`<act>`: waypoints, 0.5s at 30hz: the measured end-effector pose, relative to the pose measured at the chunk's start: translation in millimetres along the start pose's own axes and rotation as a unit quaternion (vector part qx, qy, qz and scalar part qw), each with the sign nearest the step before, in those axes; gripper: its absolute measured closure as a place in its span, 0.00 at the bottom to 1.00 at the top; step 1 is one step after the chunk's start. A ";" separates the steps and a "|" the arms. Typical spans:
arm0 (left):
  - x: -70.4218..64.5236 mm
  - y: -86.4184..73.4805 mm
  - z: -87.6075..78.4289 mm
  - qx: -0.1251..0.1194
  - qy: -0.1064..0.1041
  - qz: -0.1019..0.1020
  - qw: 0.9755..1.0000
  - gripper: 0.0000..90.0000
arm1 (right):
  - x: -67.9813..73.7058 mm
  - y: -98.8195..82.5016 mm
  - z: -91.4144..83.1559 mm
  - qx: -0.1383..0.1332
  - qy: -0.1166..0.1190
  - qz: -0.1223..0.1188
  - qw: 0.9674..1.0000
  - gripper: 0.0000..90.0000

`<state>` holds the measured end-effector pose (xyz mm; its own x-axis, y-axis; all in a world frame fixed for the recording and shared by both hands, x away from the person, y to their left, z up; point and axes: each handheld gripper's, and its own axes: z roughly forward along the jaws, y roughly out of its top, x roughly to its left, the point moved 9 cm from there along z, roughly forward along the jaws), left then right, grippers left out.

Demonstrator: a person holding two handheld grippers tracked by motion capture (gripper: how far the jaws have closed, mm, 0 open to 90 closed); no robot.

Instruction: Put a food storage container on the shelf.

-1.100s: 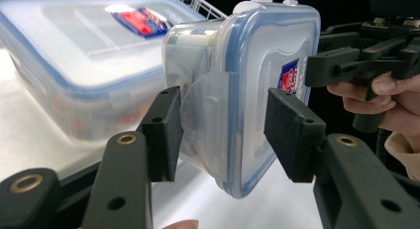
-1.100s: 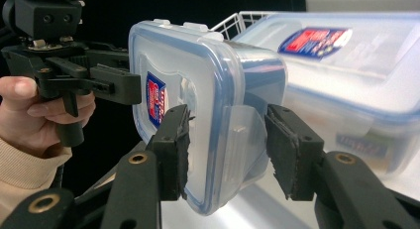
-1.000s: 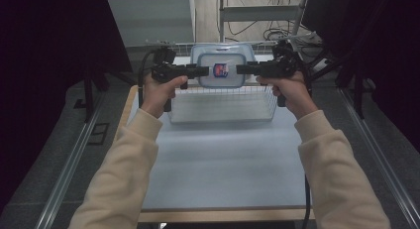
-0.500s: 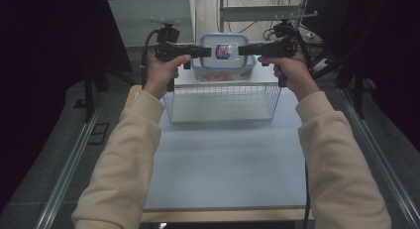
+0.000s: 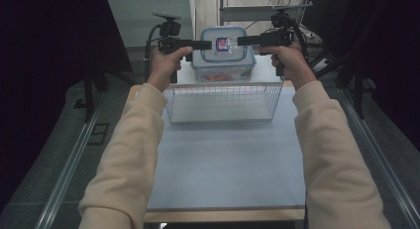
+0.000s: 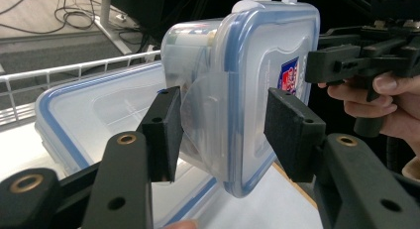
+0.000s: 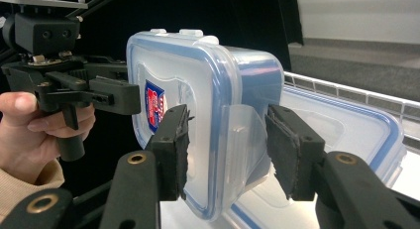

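While both grippers reach in from opposite sides, the left gripper (image 6: 223, 135) has its jaws about half apart, clamped across the edge of a clear plastic food container with a blue-rimmed lid (image 6: 247, 85), one pad on the lid face and the other on the body side over a clear latch flap. From the other side the right gripper (image 7: 228, 149) grips the same container (image 7: 208, 105) in the same way, jaws about half apart and pressed on lid and body.

High view: the container (image 5: 224, 53) hangs lifted in the upper middle of the frame, between the left gripper (image 5: 200, 43) and the right gripper (image 5: 245, 40). A red and blue label (image 5: 222, 42) sits on its lid.

Just below it in the frame stands a white wire basket (image 5: 223, 102) on the pale tabletop (image 5: 228, 164). In the left gripper view a second, larger blue-rimmed container (image 6: 99, 120) lies flat behind the held one, beside the basket's wire rim (image 6: 74, 73). Cream sleeves (image 5: 129, 154) run up from the bottom of the high view.
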<state>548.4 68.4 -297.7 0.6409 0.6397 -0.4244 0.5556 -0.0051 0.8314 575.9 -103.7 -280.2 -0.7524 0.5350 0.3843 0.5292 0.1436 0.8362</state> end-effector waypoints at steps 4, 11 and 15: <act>5.2 -1.2 3.0 0.006 0.001 -0.005 1.000 0.56 | -6.0 0.4 4.5 0.007 0.004 0.011 1.000 0.58; 9.0 2.8 6.6 -0.005 -0.008 -0.032 0.999 0.56 | -13.8 2.4 8.3 0.002 0.008 0.040 0.999 0.56; 11.8 4.2 9.5 -0.007 -0.015 -0.052 0.999 0.55 | -17.6 2.5 10.5 0.000 0.006 0.054 0.999 0.54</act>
<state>563.4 68.6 -302.7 0.5963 0.6129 -0.5185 0.6123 0.0704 0.7874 594.6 -103.9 -288.9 -0.6955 0.5372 0.4771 0.6074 0.0848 0.7899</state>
